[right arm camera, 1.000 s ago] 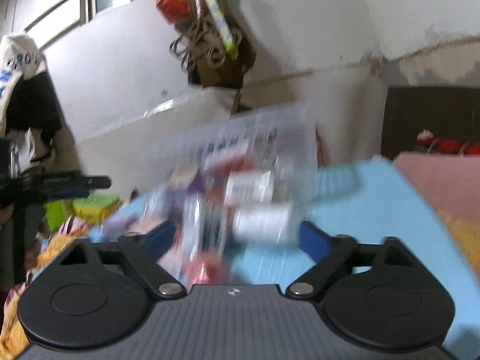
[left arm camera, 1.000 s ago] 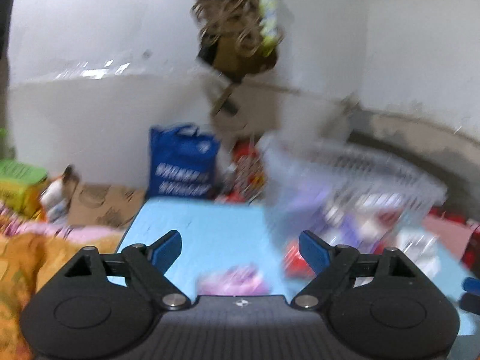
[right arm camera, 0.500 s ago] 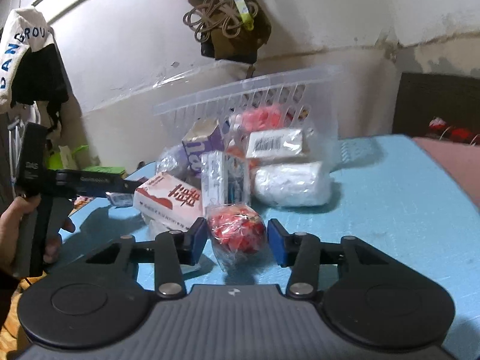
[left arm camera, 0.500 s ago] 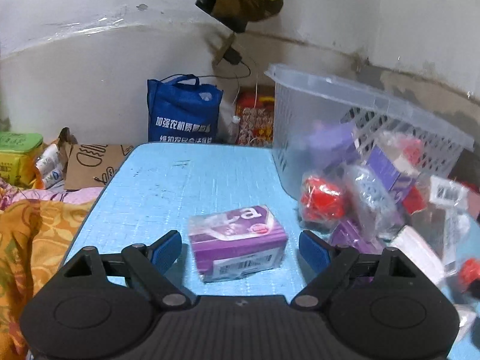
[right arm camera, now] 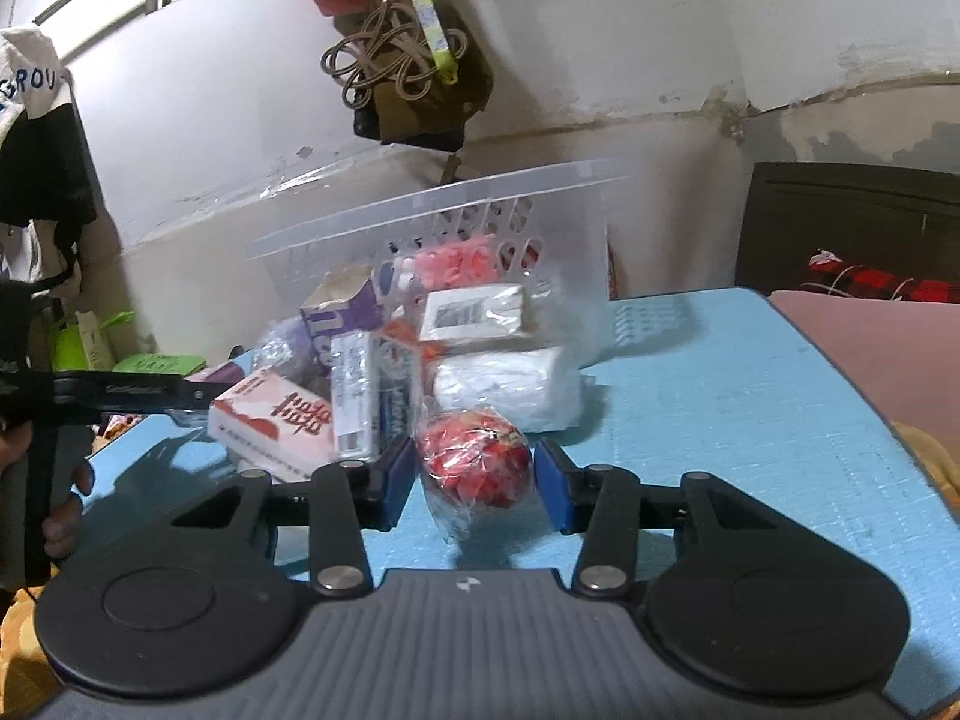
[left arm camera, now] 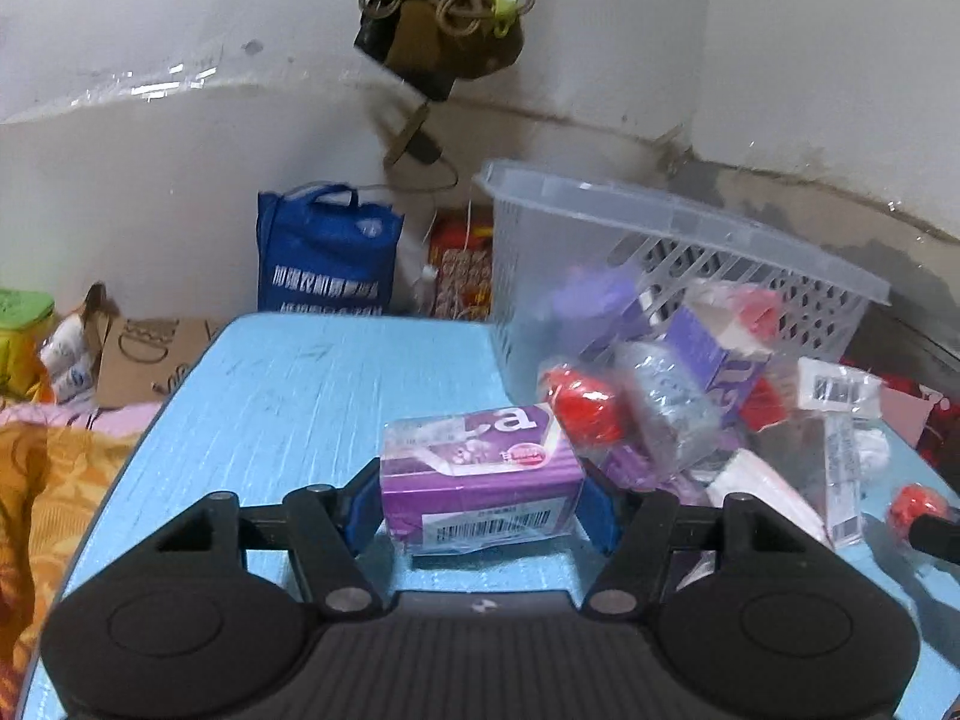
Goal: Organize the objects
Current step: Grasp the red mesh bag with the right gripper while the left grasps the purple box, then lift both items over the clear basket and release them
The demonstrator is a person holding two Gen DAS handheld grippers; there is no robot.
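Left gripper (left arm camera: 480, 501), wide half a second ago, has now closed on the purple box (left arm camera: 480, 474) lying on the blue mat (left arm camera: 312, 384); right gripper (right arm camera: 474, 483) narrowly brackets the wrapped red ball (right arm camera: 477, 465), contact uncertain. Beyond, the tipped clear basket (left arm camera: 690, 222) awaits refilling; lifting can probably begin.

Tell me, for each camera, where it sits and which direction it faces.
Left wrist: on the left tool, facing forward over the blue mat at the purple box between its fingers.
Right wrist: on the right tool, facing the red wrapped ball; the person's left hand shows.
Shared: tipped clear basket, spilled packets.
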